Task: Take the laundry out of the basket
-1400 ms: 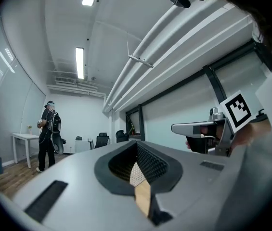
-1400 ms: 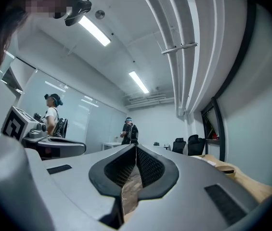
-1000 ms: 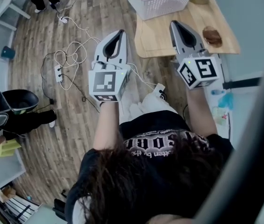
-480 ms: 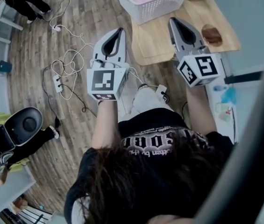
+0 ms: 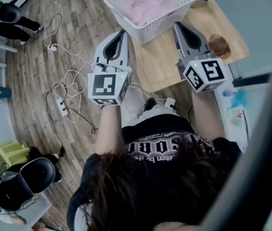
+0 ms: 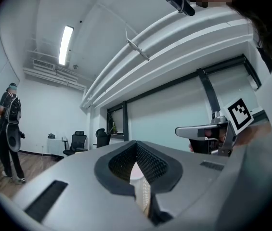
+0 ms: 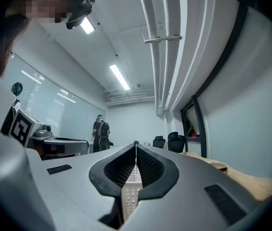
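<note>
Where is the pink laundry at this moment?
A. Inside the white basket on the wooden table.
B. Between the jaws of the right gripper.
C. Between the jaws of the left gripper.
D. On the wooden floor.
A: the pink laundry lies inside the white basket on the wooden table, while the left gripper and the right gripper are both shut and hold nothing.

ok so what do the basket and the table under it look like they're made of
Basket: probably moulded white plastic, with walls pierced by a regular grid of small holes. Table: pale wood or wood-look laminate, matte, with an even tan top; I can't tell which.
</note>
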A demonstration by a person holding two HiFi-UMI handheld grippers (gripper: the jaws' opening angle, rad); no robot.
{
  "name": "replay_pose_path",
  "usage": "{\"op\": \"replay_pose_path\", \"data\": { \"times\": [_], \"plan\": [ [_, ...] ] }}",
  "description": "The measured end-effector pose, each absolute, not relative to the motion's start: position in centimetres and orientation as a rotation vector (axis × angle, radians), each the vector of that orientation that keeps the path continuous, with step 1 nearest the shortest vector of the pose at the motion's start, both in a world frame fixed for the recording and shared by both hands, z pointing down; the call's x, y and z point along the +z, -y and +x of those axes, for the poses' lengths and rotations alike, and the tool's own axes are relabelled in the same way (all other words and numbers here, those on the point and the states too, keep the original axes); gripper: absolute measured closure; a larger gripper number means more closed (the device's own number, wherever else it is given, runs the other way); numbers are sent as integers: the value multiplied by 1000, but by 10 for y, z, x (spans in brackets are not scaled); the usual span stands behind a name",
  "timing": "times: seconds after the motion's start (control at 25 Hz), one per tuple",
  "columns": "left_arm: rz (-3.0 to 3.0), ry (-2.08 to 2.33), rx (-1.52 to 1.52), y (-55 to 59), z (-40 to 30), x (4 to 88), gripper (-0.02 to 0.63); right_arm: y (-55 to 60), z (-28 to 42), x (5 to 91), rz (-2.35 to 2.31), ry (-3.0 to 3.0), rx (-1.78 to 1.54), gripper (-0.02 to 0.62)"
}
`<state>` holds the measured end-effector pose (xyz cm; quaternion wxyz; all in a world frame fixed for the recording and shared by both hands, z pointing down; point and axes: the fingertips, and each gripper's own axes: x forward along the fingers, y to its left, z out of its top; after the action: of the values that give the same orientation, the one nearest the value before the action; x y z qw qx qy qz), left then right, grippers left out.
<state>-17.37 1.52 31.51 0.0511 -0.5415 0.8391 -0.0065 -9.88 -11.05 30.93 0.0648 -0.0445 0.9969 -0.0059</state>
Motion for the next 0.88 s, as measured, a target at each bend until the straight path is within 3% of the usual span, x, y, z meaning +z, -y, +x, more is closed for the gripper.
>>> {"op": "replay_pose_path", "data": {
  "times": [0.88],
  "plan": [
    [-1911,-2334,10,95,-263,284,604,174,-153,301,-399,-3020,-11,566]
  ]
}}
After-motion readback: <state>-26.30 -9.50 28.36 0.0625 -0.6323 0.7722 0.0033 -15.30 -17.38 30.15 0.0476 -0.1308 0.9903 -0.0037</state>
